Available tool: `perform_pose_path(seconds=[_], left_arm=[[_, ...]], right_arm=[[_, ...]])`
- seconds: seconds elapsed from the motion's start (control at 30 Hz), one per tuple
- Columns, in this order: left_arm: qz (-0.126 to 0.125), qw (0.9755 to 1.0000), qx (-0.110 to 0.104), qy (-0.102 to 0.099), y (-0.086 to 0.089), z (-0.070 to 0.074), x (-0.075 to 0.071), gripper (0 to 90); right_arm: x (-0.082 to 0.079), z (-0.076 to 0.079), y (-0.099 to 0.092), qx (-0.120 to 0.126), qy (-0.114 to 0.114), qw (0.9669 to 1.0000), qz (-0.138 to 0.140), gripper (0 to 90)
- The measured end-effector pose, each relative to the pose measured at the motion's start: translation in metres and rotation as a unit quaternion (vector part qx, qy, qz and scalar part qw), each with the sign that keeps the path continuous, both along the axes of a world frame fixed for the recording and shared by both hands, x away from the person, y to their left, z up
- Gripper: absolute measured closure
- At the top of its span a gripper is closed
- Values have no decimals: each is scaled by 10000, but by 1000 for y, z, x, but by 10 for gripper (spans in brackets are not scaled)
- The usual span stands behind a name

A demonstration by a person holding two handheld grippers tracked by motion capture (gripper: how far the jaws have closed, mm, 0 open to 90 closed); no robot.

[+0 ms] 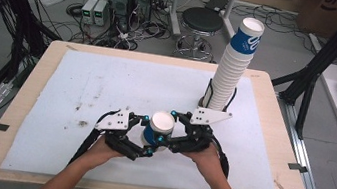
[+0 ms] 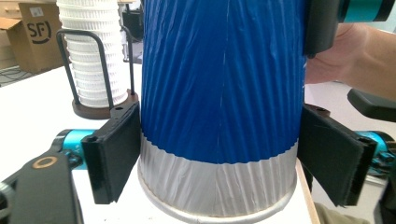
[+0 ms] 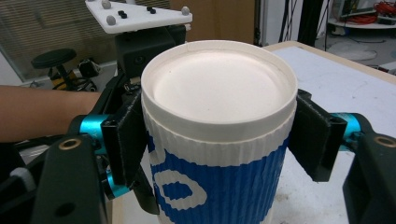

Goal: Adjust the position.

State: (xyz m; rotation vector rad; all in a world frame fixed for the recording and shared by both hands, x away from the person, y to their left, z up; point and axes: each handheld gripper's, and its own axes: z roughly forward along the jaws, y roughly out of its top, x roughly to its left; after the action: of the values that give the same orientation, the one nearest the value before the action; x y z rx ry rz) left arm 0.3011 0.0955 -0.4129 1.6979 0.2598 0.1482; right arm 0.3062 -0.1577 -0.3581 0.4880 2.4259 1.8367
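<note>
Item: blue-and-white paper cup [image 1: 159, 129], upside down on the white surface [image 1: 71, 90], near the front edge. Left gripper [image 1: 146, 135]: fingers [image 2: 114, 149] against the cup's lower sides, gripping it. Right gripper [image 1: 174, 129]: fingers [image 3: 125, 140] clamped at the upturned base. Tall stack of cups [image 1: 233, 66] in a holder, behind.

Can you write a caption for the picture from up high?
Two hand-held grippers, left gripper and right gripper, close around an upside-down blue paper cup beside a tall cup stack.
</note>
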Motion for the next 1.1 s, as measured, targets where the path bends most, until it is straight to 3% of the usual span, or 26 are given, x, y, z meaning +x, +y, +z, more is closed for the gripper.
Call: perform_pose_path(seconds=[0.23, 0.27, 0.43, 0.73, 0.93, 1.1], left_arm=[[60, 9998, 152, -74, 1, 2, 1, 259], [43, 9998, 181, -59, 2, 2, 1, 265], [24, 9995, 304, 44, 3, 1, 3, 279], [-13, 9962, 842, 231, 7, 22, 11, 283], [-53, 9899, 1394, 257, 8, 42, 17, 283], [-256, 9810, 1919, 124, 4, 55, 18, 282]], right_arm=[[1, -3, -2, 57, 113, 9999, -111, 246], [1, -3, -2, 34, 110, 9997, -216, 189], [-1, -1, -12, 197, -1, 9994, -292, 187], [-3, 9, -40, 185, -141, 9991, -361, 187], [-3, 8, -57, -163, -238, 9989, -364, 187], [-3, 6, -66, -658, -386, 9966, -298, 187]])
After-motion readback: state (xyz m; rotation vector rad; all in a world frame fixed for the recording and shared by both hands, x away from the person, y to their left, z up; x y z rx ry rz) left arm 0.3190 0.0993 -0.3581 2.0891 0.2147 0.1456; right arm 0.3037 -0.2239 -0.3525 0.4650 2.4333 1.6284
